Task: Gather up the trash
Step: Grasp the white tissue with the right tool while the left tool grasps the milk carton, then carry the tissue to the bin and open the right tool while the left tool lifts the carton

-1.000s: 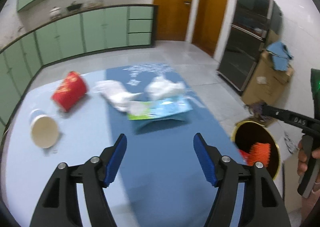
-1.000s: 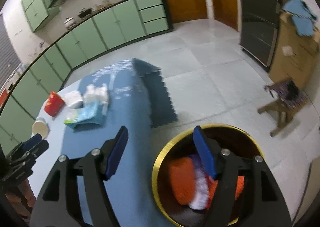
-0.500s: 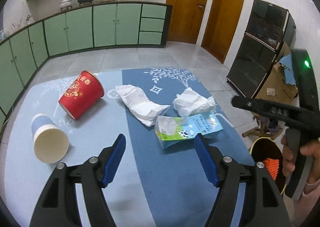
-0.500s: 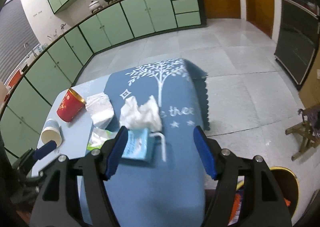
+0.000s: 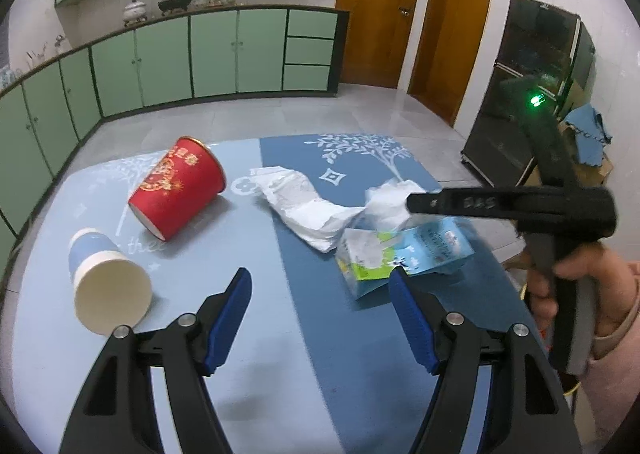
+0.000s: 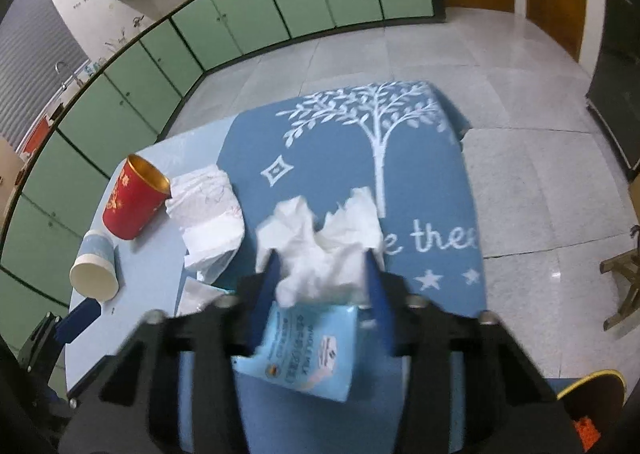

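Trash lies on a blue table point(image 5: 304, 394): a red paper cup point(image 5: 176, 187) on its side, a blue-and-white paper cup point(image 5: 108, 286) on its side, a white wrapper point(image 5: 300, 201), a crumpled white tissue point(image 6: 320, 246) and a light-blue milk carton point(image 6: 304, 350). My left gripper point(image 5: 320, 310) is open and empty above the table's near part. My right gripper point(image 6: 322, 274) is open, its blue fingers on either side of the tissue, directly over the carton. It shows from the side in the left wrist view point(image 5: 508, 205).
A gold-rimmed trash bin point(image 6: 592, 394) with orange trash stands on the floor right of the table. Green cabinets point(image 5: 216, 53) line the far wall. A small wooden stool point(image 6: 624, 286) stands on the tiled floor to the right.
My right gripper has swung from over the bin to the table and dropped down around the tissue. My left gripper has moved slightly closer to the trash.
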